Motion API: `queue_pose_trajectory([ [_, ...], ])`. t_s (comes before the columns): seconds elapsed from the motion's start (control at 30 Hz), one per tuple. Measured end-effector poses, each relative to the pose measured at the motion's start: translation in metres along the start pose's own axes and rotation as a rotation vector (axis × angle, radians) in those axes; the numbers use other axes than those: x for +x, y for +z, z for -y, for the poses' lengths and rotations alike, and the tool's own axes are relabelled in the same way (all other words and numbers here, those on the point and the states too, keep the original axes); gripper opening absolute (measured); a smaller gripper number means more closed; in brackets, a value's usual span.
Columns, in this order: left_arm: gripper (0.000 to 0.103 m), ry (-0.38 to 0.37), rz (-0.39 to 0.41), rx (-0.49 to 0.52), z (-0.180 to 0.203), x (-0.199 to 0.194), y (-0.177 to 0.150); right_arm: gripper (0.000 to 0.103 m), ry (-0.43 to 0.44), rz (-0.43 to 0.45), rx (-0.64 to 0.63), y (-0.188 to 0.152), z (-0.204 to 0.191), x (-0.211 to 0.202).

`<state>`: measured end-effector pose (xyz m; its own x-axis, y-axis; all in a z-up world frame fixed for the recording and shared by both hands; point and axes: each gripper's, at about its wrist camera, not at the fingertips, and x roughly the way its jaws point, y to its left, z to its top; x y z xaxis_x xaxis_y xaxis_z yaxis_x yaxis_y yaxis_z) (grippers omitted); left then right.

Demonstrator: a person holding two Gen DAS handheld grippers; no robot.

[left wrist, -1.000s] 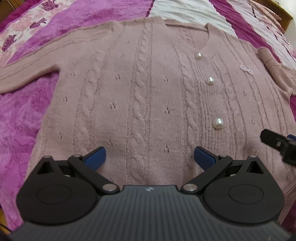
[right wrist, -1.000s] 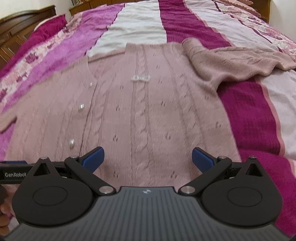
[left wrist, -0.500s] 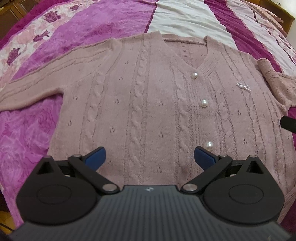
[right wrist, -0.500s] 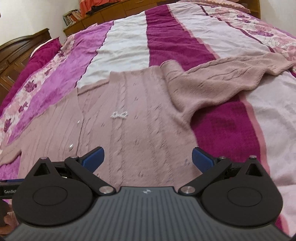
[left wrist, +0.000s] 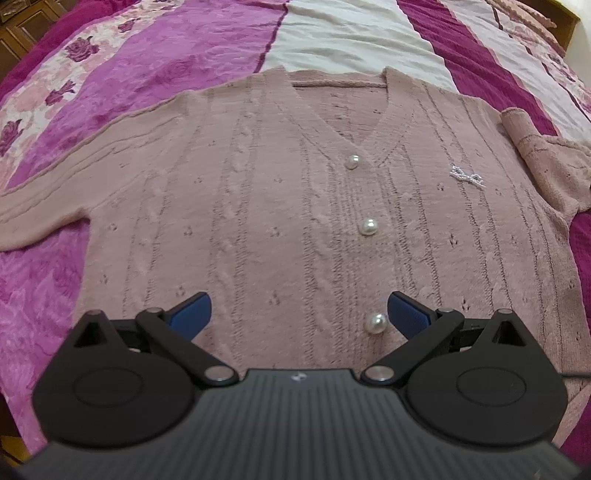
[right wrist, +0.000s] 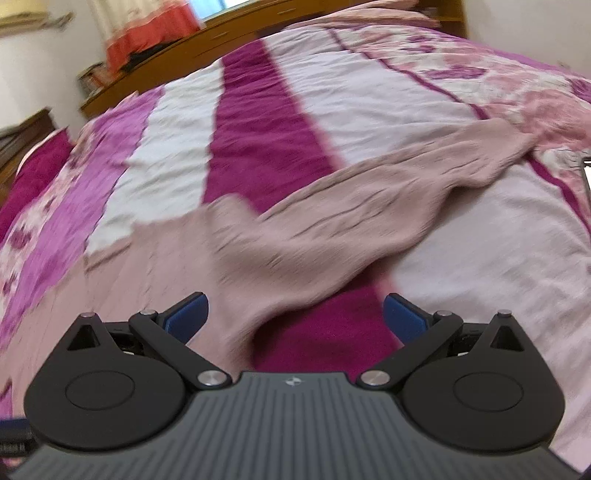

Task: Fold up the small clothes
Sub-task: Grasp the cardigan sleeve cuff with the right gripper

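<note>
**Pink knit flat on bed, both grippers empty, no fold started**

Blue fingertips on the left gripper are spread wide, nothing between them; it hangs over the lower front of the cardigan, with the lowest pearl button just inside its right-hand tip. Right gripper is equally wide and empty, pointed at the spot where the right sleeve meets the body. That view is motion-blurred, so I can't tell whether it touches the cloth.

Cardigan lies front-up and buttoned on the striped bedspread. Left sleeve runs out flat to the side. Right sleeve is rumpled and trails away across the white stripe.

Risks, as I judge them:
- Loose open knit: a tip could snag a cable or an eyelet hole and drag the whole body off square.
- Pinching on a pearl button gives a poor grip; the fabric slips out mid-lift.
- Folding the bunched right sleeve without flattening it first traps the wrinkles.
- Soft bedding gives under pressure, so a shallow pinch may also grab the bedspread.
</note>
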<state>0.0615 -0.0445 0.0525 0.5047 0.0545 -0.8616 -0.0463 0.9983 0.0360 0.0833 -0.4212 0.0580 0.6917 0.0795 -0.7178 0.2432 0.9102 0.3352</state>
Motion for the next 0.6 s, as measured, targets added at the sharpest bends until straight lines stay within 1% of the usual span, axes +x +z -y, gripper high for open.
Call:
queue_pose_trajectory([
  [0.17,0.103,0.012,-0.014,0.017,0.011,0.008,0.003,0.103,-0.018,0.036,0.049,0.025,0.034,0.014],
  [0.27,0.103,0.023,-0.031,0.02,0.014,0.013,0.003,0.103,-0.015,0.048,0.06,0.036,0.05,0.025],
  [0.5,0.103,0.045,-0.053,0.004,0.018,0.019,0.003,0.103,-0.02,0.061,0.058,0.052,0.068,0.055],
  [0.6,0.103,0.056,-0.058,0.009,0.022,0.021,0.003,0.103,-0.012,0.064,0.09,0.057,0.079,0.067],
])
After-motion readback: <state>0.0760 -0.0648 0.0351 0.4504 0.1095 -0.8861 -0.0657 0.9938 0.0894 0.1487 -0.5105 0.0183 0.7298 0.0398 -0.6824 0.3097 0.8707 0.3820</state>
